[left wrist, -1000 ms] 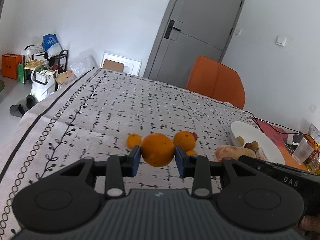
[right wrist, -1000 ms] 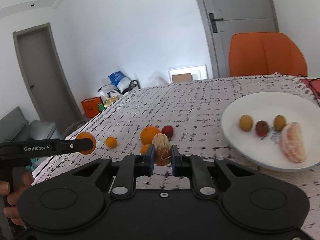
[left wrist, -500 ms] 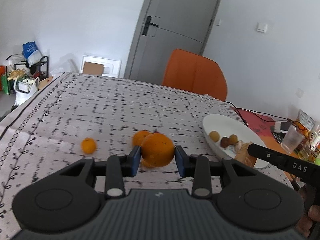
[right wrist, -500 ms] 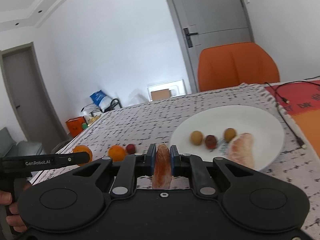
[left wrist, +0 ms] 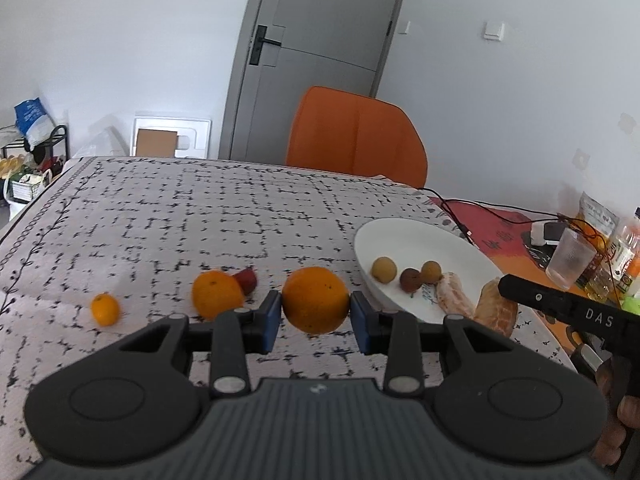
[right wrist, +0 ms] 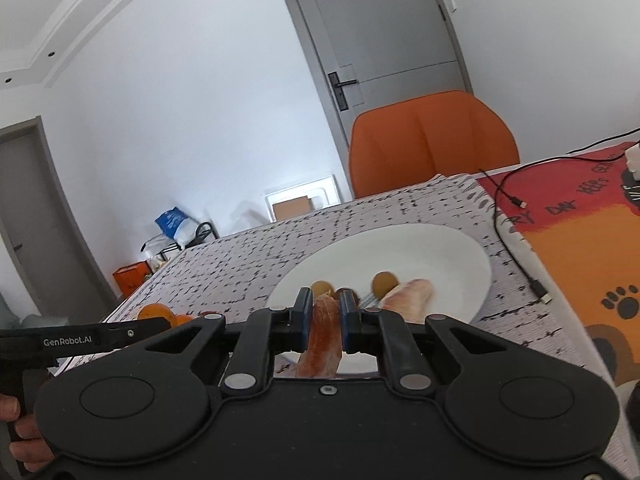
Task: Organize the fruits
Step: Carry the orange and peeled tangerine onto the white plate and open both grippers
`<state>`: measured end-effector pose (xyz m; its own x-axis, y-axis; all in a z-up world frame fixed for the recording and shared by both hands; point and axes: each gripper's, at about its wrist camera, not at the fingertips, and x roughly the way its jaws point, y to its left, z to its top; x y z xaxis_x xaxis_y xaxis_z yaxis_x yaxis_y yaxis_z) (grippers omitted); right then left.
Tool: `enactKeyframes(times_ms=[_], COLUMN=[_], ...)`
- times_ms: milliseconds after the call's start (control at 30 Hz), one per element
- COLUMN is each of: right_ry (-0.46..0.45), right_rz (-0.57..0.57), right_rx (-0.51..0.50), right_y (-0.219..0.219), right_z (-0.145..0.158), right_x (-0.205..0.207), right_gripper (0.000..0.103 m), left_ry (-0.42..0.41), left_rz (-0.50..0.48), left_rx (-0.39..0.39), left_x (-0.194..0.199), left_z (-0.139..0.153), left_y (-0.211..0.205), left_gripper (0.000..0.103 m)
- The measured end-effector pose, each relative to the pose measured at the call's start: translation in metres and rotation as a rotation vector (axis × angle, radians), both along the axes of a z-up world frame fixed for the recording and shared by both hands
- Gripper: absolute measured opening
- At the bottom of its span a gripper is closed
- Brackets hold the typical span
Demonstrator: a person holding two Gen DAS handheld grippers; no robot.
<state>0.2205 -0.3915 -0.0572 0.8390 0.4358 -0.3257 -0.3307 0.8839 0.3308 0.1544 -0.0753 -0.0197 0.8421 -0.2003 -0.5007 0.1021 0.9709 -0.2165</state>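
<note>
The left wrist view is taken low over the worktop covered in black-and-white patterned cloth [left wrist: 200,216], facing the grey door [left wrist: 320,60]. The right wrist view is set closer above the round white plate [right wrist: 460,256], tilted upward. The plate [left wrist: 416,240], orange upholstered chair [left wrist: 356,140] and door are shared.

Lighting: soft, even daylight; walls [left wrist: 500,92] bright, nearly washed out. Shadows: faint, under the orange [left wrist: 315,300]. Blur: slight smear on the tablecloth [right wrist: 256,256] near the plate [right wrist: 460,256]. Distortion: fisheye bending of the door [right wrist: 384,36], dark corners.
</note>
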Motion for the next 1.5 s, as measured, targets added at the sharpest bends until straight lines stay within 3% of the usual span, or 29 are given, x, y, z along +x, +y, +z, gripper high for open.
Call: enactKeyframes(times_ms=[367, 767, 933, 1133, 1433, 1500], right_ry=[-0.027, 0.012, 0.018, 0.022, 0.044, 0.047], right_rz=[-0.031, -0.101, -0.116, -0.104, -0.083, -0.083], right_rx=[0.027, 0.022, 0.050, 0.077, 0.099, 0.101], right_y=[-0.024, -0.048, -0.052, -0.054, -0.052, -0.052], right_z=[0.009, -0.003, -0.008, -0.011, -0.017, -0.018], right_x=[0.012, 0.034, 0.042, 0.043, 0.041, 0.039], right_gripper=[0.012, 0.012, 0.029, 0.036, 0.037, 0.042], left_ry=[-0.002, 0.025, 0.040, 0.056, 0.047, 0.047], left_rz=[-0.039, -0.081, -0.098, -0.105, -0.085, -0.074], left_rx=[0.021, 0.035, 0.040, 0.044, 0.048, 0.047], left_x=[0.018, 0.046, 0.056, 0.065, 0.061, 0.058], left_z=[0.002, -0.006, -0.010, -0.015, -0.012, -0.011], left_y=[-0.026, -0.055, -0.064, -0.072, -0.070, -0.066], left_gripper=[0.036, 0.036, 0.036, 0.036, 0.040, 0.040])
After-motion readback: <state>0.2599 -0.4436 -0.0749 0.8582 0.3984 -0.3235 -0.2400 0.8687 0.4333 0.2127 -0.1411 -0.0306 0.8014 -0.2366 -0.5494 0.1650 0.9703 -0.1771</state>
